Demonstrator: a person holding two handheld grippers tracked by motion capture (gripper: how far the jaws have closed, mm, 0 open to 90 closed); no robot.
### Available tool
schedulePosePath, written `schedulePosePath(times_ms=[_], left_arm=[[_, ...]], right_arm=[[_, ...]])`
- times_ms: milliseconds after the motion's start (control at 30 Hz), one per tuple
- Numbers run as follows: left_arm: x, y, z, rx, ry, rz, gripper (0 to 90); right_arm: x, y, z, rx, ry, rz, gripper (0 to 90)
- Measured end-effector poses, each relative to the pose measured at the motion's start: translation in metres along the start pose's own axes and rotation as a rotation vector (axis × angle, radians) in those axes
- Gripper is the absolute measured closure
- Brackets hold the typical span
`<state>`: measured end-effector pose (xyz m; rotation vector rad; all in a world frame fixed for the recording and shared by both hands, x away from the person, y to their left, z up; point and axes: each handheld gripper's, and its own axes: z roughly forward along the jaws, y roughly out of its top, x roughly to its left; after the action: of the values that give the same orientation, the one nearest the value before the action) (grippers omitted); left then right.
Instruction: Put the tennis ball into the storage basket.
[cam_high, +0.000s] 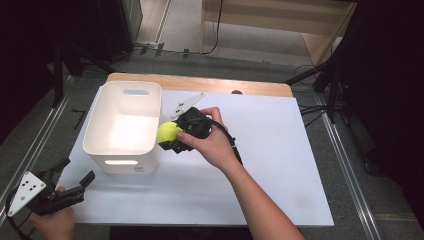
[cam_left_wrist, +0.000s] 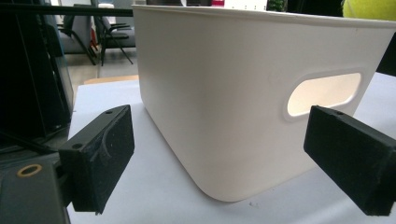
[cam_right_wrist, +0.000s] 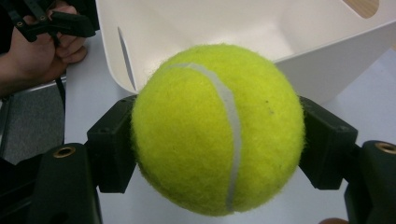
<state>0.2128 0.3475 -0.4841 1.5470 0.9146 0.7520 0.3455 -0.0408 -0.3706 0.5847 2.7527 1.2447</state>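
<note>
Yellow tennis ball (cam_high: 169, 133) is clamped in the right claw (cam_high: 172, 137), just beside the white bin (cam_high: 102, 120) rim. Looks like carry step; next: lift over rim & release inside. Left claw (cam_high: 70, 179) sits w/ jaws apart, empty, bin ahead of it on the bench (cam_high: 280, 150).

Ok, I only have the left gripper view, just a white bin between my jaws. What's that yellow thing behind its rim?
Observer: A tennis ball, clamped in the right gripper.
Operator: Is it over the bin yet?
Observer: No, it sits beside the bin's right wall, near the rim.
Operator: Anything in the bin?
Observer: Nothing on the floor that shows from above.
</note>
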Motion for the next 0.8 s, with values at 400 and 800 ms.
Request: schedulePosePath(times_ms=[400, 800], left_arm=[[0.0, 0.0, 0.0, -0.003, -0.001, -0.004, 8.5], [0.0, 0.0, 0.0, -0.004, -0.002, -0.004, 8.6]], right_arm=[[0.002, 0.012, 0.002, -0.014, 0.001, -0.023, 24.0], [0.004, 0.022, 0.008, -0.017, 0.007, -0.037, 23.9]])
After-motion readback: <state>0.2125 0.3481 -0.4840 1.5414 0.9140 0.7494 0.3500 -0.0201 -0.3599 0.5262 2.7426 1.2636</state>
